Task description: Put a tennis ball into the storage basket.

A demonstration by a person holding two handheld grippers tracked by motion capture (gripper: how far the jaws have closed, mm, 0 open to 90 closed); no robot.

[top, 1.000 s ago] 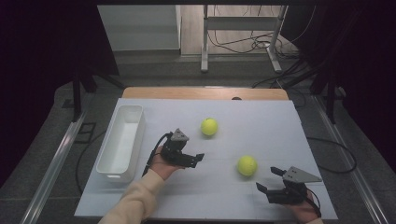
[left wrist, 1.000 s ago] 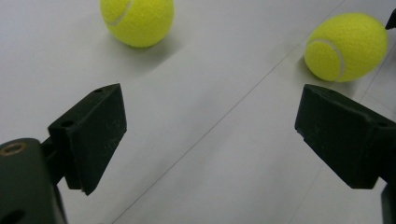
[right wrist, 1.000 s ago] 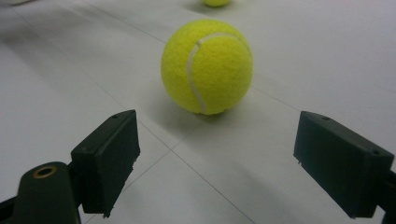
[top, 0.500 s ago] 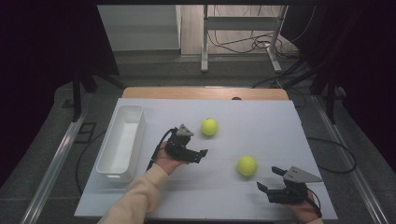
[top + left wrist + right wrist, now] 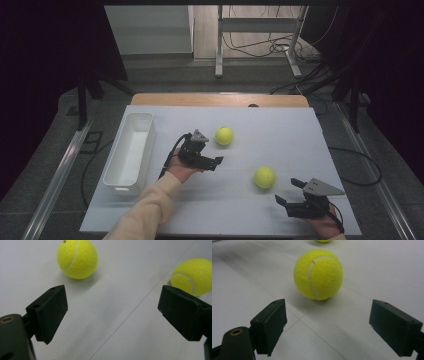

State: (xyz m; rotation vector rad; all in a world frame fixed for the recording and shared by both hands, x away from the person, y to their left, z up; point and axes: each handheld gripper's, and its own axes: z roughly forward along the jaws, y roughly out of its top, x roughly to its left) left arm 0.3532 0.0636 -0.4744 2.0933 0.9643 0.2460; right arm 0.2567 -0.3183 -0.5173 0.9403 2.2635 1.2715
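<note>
Two yellow tennis balls lie on the white table top (image 5: 300, 135). The far ball (image 5: 224, 135) (image 5: 77, 258) lies just right of and beyond my left gripper (image 5: 212, 149) (image 5: 112, 312), which is open and holds nothing. The near ball (image 5: 264, 177) (image 5: 318, 274) rests a short way ahead of my right gripper (image 5: 287, 191) (image 5: 327, 325), also open and apart from it. In the left gripper view the near ball (image 5: 193, 276) sits at the right edge. The far ball (image 5: 323, 241) peeks in at the top of the right gripper view.
A white rectangular bin (image 5: 129, 152) stands along the table's left side, to the left of my left hand. Beyond the table's far edge are metal desk legs (image 5: 218, 45) and cables on the floor.
My left gripper has crept forward and to the right, closer to the far ball. The right gripper and both balls have stayed put.
</note>
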